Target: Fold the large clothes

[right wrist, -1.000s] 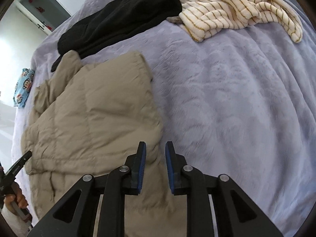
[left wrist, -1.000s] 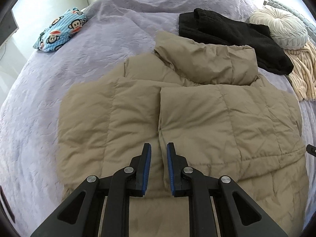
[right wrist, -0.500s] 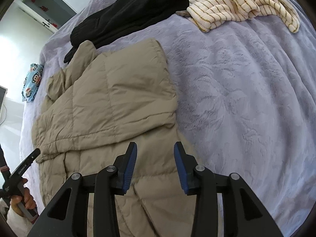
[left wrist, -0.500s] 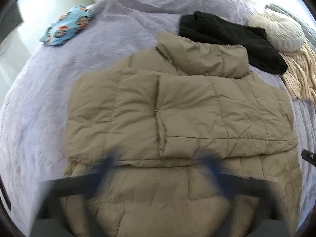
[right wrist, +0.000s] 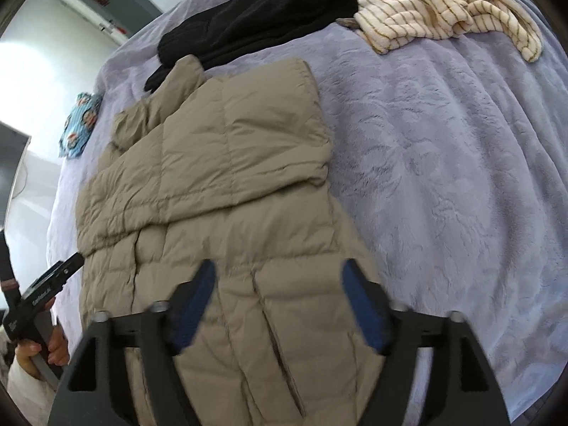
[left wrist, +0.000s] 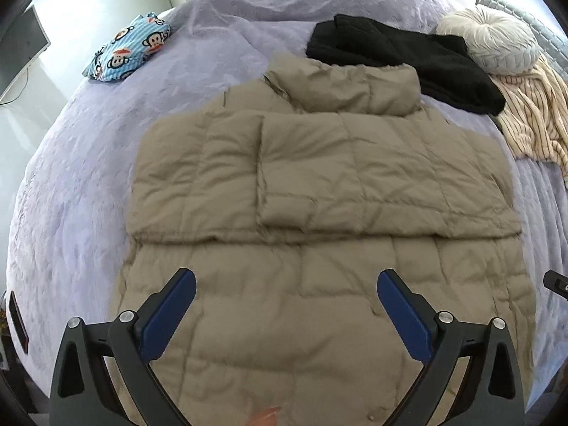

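Tan puffer jacket [left wrist: 319, 234] lies flat on the lavender bed [left wrist: 88, 184], sleeves folded in. Left hand-held gripper [left wrist: 284, 280] gapes empty above the hem; right hand-held gripper [right wrist: 278, 273] is opening, empty. Best next: pinch both hem corners evenly, fold toward the collar.

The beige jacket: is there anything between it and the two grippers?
Nothing visible. The left gripper hangs open above the beige jacket; the right gripper is opening, with no cloth between its fingers.

A lilac bedspread [left wrist: 88, 184] carries a monkey-print cloth [left wrist: 127, 53], black knit [left wrist: 401, 60], striped cream garment [left wrist: 536, 120] and round cushion [left wrist: 493, 42].
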`<state>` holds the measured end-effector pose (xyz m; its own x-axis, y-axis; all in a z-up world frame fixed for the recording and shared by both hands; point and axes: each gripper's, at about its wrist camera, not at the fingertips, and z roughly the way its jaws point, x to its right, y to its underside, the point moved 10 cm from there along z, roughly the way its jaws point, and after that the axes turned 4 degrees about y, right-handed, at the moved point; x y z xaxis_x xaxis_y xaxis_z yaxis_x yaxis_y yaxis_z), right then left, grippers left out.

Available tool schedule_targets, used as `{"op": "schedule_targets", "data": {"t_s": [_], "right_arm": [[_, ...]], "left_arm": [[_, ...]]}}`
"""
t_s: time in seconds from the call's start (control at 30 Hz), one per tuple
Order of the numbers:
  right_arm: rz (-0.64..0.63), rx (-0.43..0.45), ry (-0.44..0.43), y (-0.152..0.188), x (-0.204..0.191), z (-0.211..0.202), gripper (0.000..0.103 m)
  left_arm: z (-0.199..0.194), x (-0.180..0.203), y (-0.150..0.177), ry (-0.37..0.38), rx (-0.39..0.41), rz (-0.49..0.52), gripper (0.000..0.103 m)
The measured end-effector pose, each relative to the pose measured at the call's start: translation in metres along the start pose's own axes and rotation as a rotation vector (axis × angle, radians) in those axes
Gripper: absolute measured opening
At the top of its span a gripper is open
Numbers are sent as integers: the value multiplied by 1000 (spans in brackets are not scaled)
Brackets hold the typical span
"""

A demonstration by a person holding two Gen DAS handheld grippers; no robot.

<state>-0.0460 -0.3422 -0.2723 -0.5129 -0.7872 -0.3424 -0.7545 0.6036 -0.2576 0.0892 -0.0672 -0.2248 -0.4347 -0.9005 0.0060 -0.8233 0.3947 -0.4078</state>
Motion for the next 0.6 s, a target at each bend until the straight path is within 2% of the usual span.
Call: {"op": "schedule_targets", "data": {"t_s": [0.27, 0.6], "right_arm": [[-10, -42, -37, 25, 5, -4, 83], [50, -44, -78, 59, 0, -5, 85]], "left_arm": [[-13, 16, 33, -16, -31, -13, 102], [-15, 8, 74, -16, -87, -7, 102]]}}
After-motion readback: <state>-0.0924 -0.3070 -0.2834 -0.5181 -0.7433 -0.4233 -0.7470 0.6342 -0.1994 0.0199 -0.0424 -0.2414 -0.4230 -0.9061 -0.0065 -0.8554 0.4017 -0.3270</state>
